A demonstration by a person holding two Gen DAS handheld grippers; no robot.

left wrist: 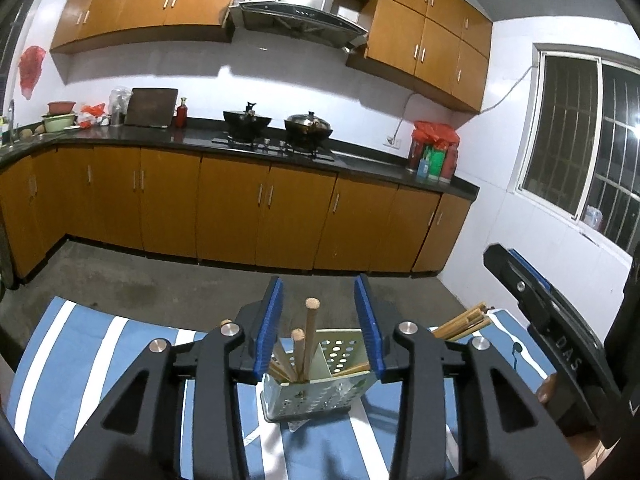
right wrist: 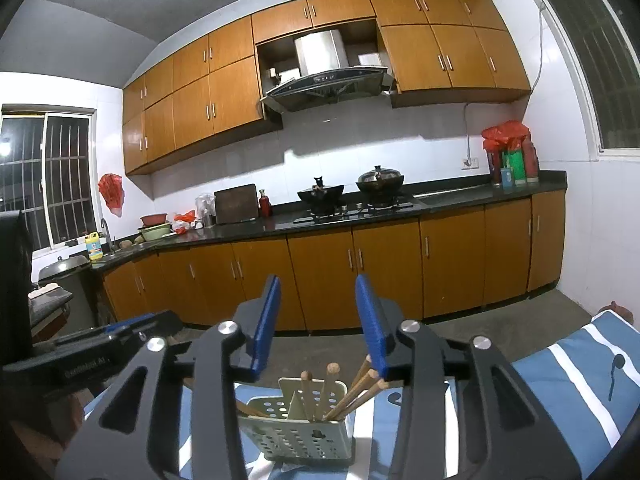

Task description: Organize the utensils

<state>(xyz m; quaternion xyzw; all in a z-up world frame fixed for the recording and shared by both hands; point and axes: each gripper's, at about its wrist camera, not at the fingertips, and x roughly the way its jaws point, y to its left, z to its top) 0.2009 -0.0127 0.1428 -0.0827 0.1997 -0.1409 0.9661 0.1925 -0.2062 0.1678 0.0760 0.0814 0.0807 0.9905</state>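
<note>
Perforated metal utensil holder (left wrist: 316, 392) standing on striped blue cloth (left wrist: 100, 344), wooden chopsticks (left wrist: 306, 336) upright inside. Left gripper (left wrist: 320, 320) and right gripper (right wrist: 318, 320) both spread, gripping nothing, just above holder. Beyond holder: orange cabinets (left wrist: 240, 204), stove pots (left wrist: 308, 124).

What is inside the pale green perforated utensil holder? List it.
The pale green perforated utensil holder holds two round-ended wooden sticks standing upright and several bamboo chopsticks leaning outward, split by a divider. Their lower ends and the holder's bottom are hidden by its walls.
</note>
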